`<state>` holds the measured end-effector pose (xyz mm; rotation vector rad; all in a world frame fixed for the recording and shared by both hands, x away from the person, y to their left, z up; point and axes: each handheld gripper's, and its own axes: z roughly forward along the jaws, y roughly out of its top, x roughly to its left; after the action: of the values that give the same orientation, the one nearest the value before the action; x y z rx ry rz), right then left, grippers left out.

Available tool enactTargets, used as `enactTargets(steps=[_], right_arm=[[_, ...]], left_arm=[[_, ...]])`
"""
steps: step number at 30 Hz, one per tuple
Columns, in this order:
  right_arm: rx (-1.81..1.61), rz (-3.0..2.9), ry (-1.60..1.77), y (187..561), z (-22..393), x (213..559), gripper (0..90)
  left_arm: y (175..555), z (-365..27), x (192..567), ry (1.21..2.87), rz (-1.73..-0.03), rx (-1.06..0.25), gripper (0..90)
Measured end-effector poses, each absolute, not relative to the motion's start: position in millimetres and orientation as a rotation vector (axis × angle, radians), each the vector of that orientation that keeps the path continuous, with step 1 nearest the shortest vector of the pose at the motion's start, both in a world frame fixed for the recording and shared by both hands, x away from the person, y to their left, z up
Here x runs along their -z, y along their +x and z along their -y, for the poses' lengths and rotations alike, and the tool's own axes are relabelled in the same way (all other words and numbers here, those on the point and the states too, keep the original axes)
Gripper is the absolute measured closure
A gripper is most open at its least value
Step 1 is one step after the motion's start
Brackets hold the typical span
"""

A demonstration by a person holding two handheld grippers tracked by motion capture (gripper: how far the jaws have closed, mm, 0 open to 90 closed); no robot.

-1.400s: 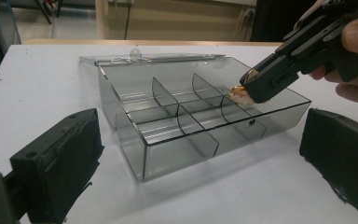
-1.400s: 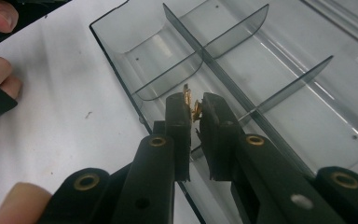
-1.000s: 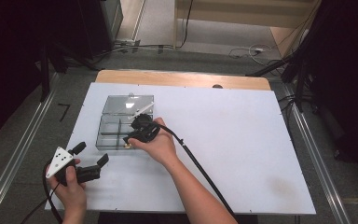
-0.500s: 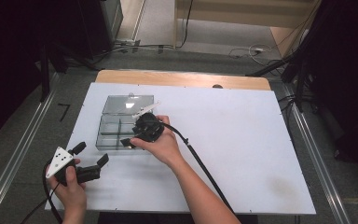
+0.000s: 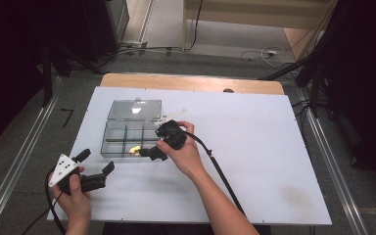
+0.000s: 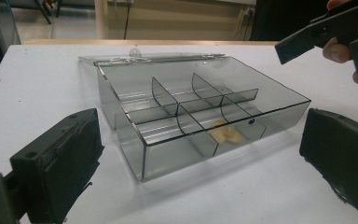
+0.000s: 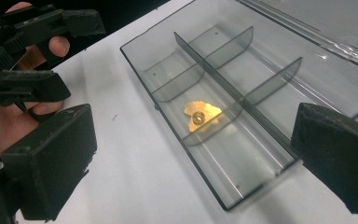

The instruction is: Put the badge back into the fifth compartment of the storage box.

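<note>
The right gripper (image 5: 144, 151) hangs over the near edge of the clear compartment box (image 5: 122, 138), its jaws just opened wide with nothing between them; the small gold piece (image 7: 200, 115) lies ahead of and below those jaws, in a near-row compartment, apart from both pads. The left gripper (image 5: 96, 169) rests on the white table (image 5: 274, 147) with jaws spread and empty; the box stands just ahead of it, lid (image 5: 134, 109) folded back flat.

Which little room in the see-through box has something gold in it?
The middle compartment of the clear box's front row, nearest the person, holds the small gold piece. The others look empty.
</note>
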<state>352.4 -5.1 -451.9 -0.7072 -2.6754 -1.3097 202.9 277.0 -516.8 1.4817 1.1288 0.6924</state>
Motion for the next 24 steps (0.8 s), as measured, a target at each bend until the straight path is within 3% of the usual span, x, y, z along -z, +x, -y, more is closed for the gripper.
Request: enactTargets(steps=[24], right_arm=[[1.415, 2.666, -0.79, 341.9, 65.3, 452.0, 0.0]], left_arm=[[202.9, -276.3, 516.8, 1.484, -1.127, -0.696, 0.0]])
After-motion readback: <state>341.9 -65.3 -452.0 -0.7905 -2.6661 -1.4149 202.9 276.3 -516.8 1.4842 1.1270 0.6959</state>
